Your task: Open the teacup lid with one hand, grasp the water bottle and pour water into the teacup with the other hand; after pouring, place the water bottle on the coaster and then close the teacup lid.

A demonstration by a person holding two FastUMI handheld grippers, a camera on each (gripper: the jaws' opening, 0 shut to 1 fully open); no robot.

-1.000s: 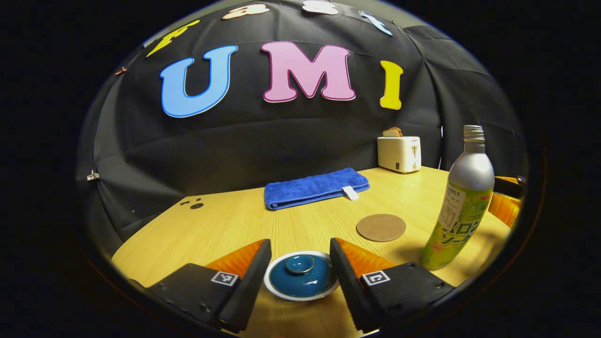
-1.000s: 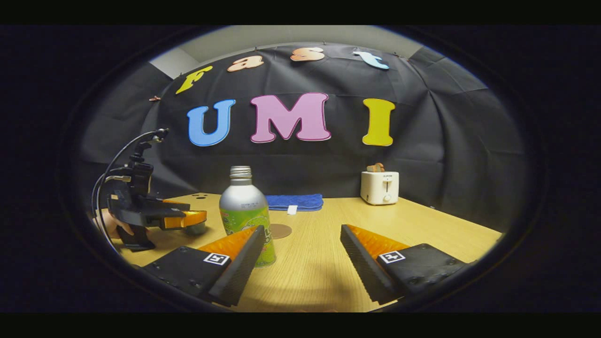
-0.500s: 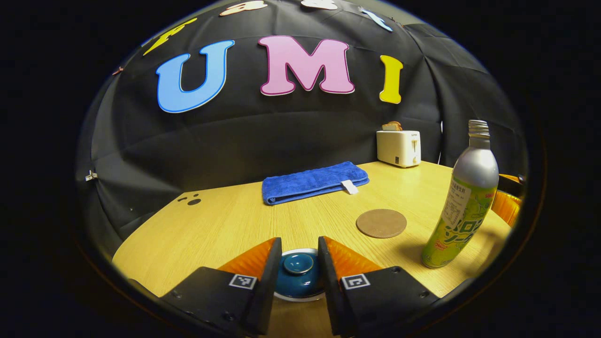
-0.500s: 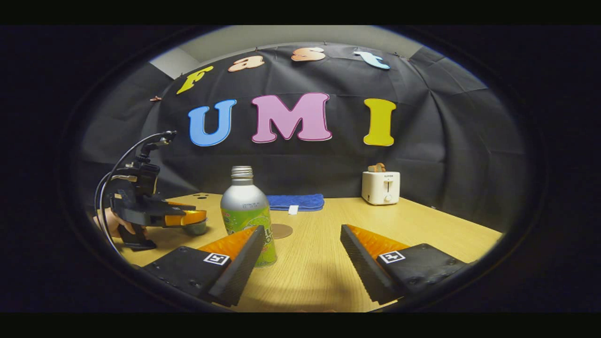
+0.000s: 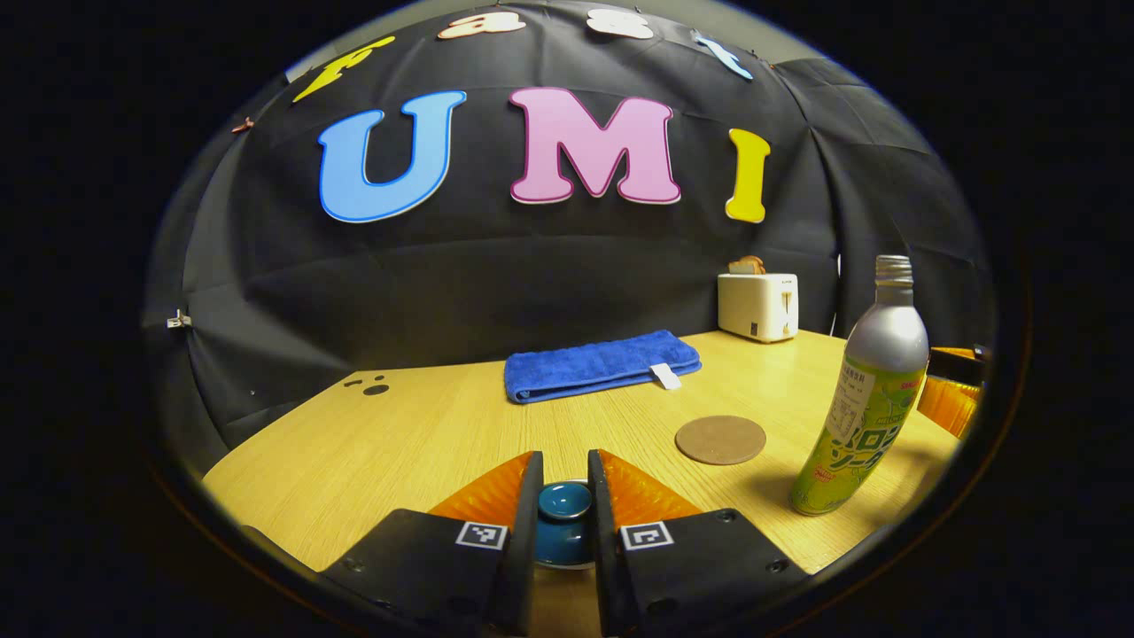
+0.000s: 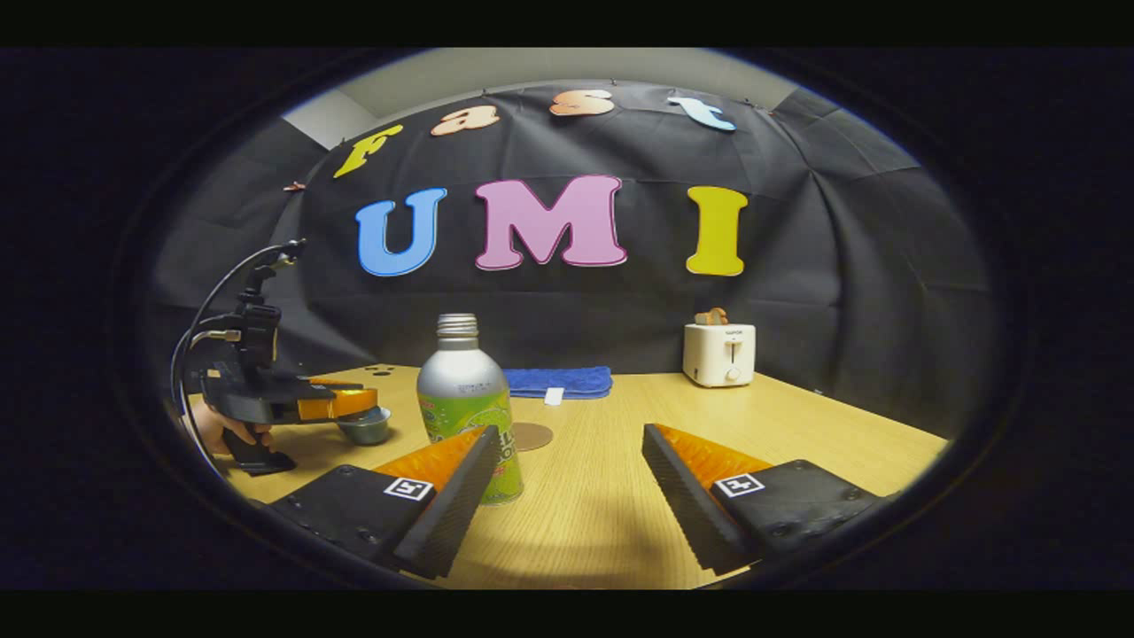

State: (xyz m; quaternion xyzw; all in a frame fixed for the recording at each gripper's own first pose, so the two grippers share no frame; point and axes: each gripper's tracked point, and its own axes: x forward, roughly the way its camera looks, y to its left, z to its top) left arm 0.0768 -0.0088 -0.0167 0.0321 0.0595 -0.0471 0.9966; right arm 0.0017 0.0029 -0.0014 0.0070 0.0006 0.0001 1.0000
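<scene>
1. Teacup lid (image 5: pixel 564 518), dark blue with a pale rim and a round knob on top, sits between the left gripper (image 5: pixel 564 496) fingers in the left gripper view; both fingers press on the knob, so the tool is clenched on the lid.
2. Seen from the right gripper view, the left gripper (image 6: pixel 341 403) is held level by a hand (image 6: pixel 213 425), with the teacup (image 6: pixel 363 427) just under its tips; whether the lid is lifted clear of the cup cannot be told.
3. Right gripper (image 6: pixel 567 461) stands wide apart, grasping nothing, its one finger just in front of the water bottle (image 6: pixel 467 408).
4. That bottle stands upright on the table (image 6: pixel 602 496), long axis vertical, uncapped neck pointing up, to the right of the teacup.
5. Between teacup and bottle, a little farther back, the round brown coaster (image 5: pixel 720 439) lies flat and bare.
6. Beyond the coaster lies a folded blue towel (image 5: pixel 602 365); a white toaster (image 5: pixel 757 306) stands at the far edge, right of the towel.
</scene>
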